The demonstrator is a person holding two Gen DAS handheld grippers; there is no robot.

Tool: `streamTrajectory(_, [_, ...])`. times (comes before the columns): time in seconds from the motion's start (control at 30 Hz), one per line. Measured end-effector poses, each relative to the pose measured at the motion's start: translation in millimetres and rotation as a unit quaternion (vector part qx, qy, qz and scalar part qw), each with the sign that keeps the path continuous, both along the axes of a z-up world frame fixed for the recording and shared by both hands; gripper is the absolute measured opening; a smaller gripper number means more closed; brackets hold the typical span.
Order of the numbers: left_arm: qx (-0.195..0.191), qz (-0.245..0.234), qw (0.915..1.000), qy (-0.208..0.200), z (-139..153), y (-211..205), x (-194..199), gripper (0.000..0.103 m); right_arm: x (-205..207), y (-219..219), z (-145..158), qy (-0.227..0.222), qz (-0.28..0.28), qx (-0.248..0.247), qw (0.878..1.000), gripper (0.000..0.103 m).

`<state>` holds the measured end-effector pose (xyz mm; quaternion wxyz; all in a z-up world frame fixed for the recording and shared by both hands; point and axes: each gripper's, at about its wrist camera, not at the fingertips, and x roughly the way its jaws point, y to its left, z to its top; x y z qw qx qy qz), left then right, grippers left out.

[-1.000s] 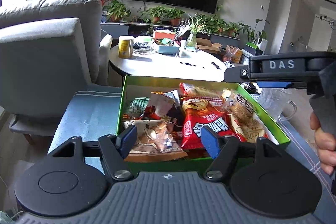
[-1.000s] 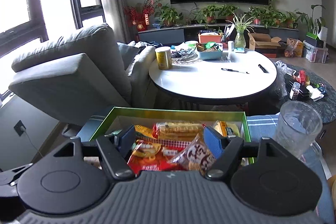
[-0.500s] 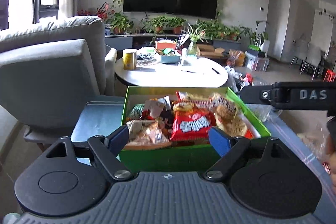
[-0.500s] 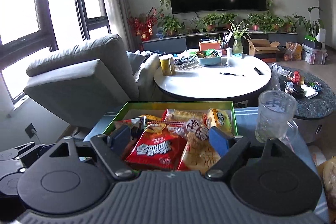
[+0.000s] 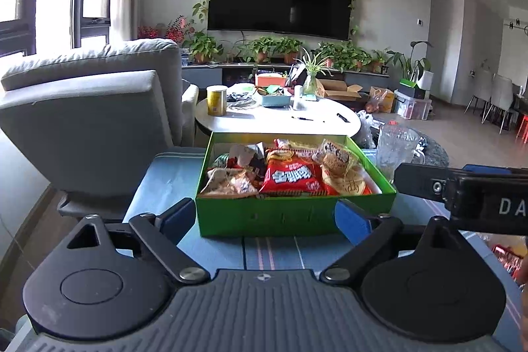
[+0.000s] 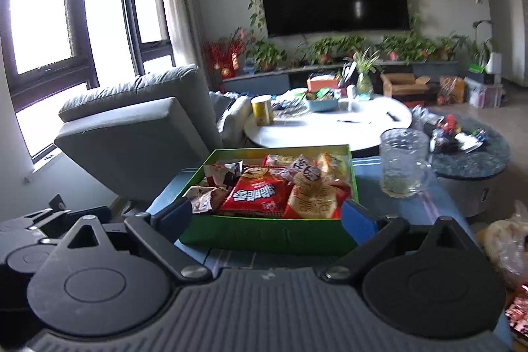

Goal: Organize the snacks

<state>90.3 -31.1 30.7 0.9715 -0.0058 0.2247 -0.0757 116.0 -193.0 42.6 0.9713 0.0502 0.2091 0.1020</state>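
Observation:
A green box (image 5: 297, 215) (image 6: 264, 235) full of snack packs stands on a blue cloth. A red pack (image 5: 290, 177) (image 6: 255, 195) lies in its middle. My left gripper (image 5: 264, 216) hangs short of the box's near wall, its jaws opening, with nothing between them. My right gripper (image 6: 265, 216) is also held short of the box, open and empty. In the left wrist view the right gripper's body (image 5: 462, 190) crosses the right edge.
A glass mug (image 5: 394, 150) (image 6: 402, 164) stands right of the box. Loose snack bags (image 6: 508, 246) lie at the near right. A grey armchair (image 5: 89, 121) is on the left. Behind the box stands a white round table (image 5: 280, 117).
Both grippers have drawn back from over the box, which now sits beyond the fingertips. The jaws of both have spread wider.

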Motion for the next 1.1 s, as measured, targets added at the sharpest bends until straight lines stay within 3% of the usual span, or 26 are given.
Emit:
streamTrajectory(0.17, [0.017, -0.001, 0.9998, 0.008, -6, -6, -14, 0.091, -12, -3, -7, 0.003, 0.007, 0.014, 1.000, 0.098])
streamTrajectory(0.53, [0.006, 0.006, 0.9999, 0.012, -6, -7, -29, 0.091, -32, -6, -11, -0.002, 0.000, 0.023, 1.000, 0.098])
streamTrajectory(1.1, [0.013, 0.004, 0.9997, 0.021, -16, -10, -26, 0.091, -30, -1, -27, 0.022, 0.004, 0.028, 0.999, 0.098])
